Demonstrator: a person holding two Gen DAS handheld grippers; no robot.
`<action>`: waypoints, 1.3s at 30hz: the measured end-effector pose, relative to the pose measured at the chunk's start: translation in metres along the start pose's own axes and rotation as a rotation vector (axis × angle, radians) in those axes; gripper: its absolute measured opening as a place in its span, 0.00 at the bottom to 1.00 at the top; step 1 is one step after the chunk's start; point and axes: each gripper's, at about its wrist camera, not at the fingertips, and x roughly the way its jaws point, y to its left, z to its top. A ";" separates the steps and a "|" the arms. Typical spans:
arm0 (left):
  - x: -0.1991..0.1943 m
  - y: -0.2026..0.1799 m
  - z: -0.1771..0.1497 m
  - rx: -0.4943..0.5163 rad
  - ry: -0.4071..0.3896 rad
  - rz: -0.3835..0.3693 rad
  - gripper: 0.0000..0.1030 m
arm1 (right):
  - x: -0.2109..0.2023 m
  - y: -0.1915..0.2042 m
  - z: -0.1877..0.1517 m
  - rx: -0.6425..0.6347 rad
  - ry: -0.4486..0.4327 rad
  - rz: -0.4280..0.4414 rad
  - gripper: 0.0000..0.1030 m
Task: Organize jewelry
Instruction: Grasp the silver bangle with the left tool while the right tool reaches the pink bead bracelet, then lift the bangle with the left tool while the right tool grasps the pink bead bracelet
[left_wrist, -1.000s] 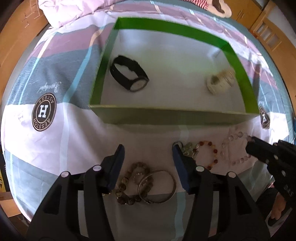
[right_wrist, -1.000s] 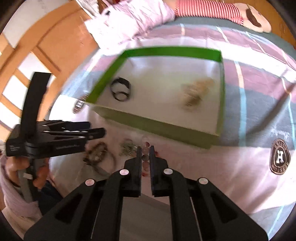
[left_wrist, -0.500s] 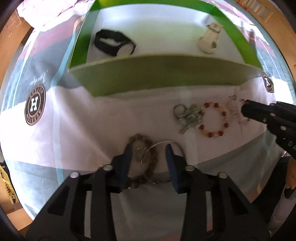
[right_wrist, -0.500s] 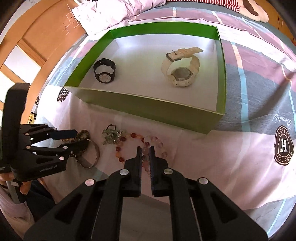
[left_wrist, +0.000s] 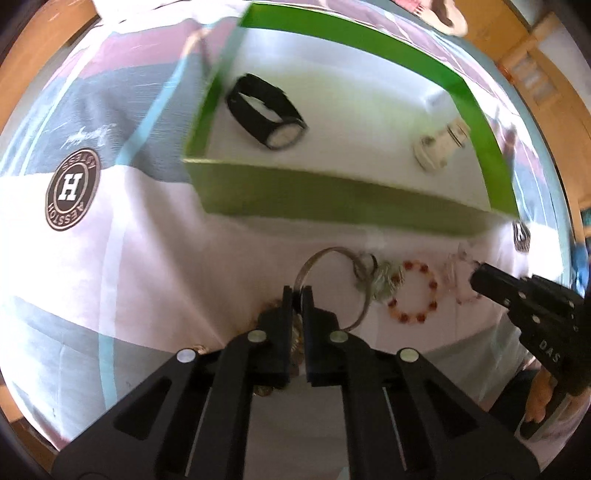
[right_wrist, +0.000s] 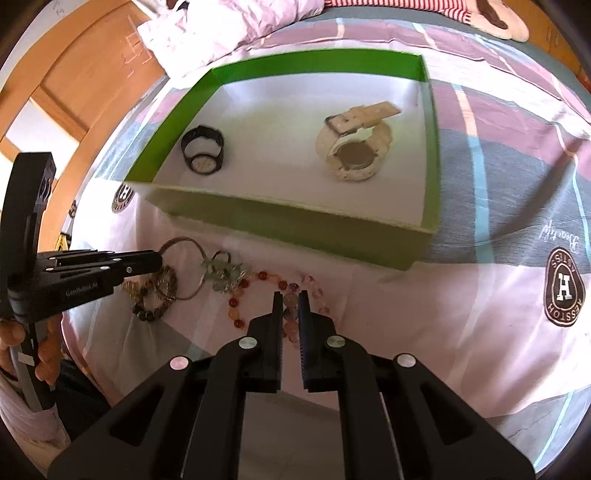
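My left gripper (left_wrist: 297, 292) is shut on a thin metal bangle (left_wrist: 334, 254), which stands tilted up off the bedsheet; it shows in the right wrist view (right_wrist: 184, 268) too. A brown bead bracelet (right_wrist: 155, 291) lies under it. My right gripper (right_wrist: 291, 298) is shut on a pale pink bead bracelet (right_wrist: 314, 291). Between them lie a green-stone key-ring bunch (right_wrist: 225, 273) and an orange bead bracelet (left_wrist: 413, 291). The green box (right_wrist: 280, 218) holds a black watch (right_wrist: 204, 155) and a cream watch (right_wrist: 356, 151).
The box stands on a patterned bedsheet (right_wrist: 480, 295) with round H logos. A crumpled pink quilt (right_wrist: 229, 22) lies behind the box. Wooden bed frame (right_wrist: 74, 85) runs along the left.
My left gripper has closed on the metal bangle and lifted its rim up from the sheet. My right gripper has stayed shut on the pale bracelet.
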 end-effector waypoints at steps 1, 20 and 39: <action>0.000 0.002 0.001 -0.016 -0.002 0.000 0.06 | -0.001 -0.002 0.001 0.005 -0.004 -0.006 0.07; 0.025 0.008 0.014 -0.073 0.025 0.102 0.41 | 0.007 -0.019 0.001 0.095 0.007 -0.021 0.39; 0.041 -0.015 0.013 -0.035 0.024 0.156 0.10 | 0.023 -0.025 -0.002 0.107 0.029 -0.127 0.39</action>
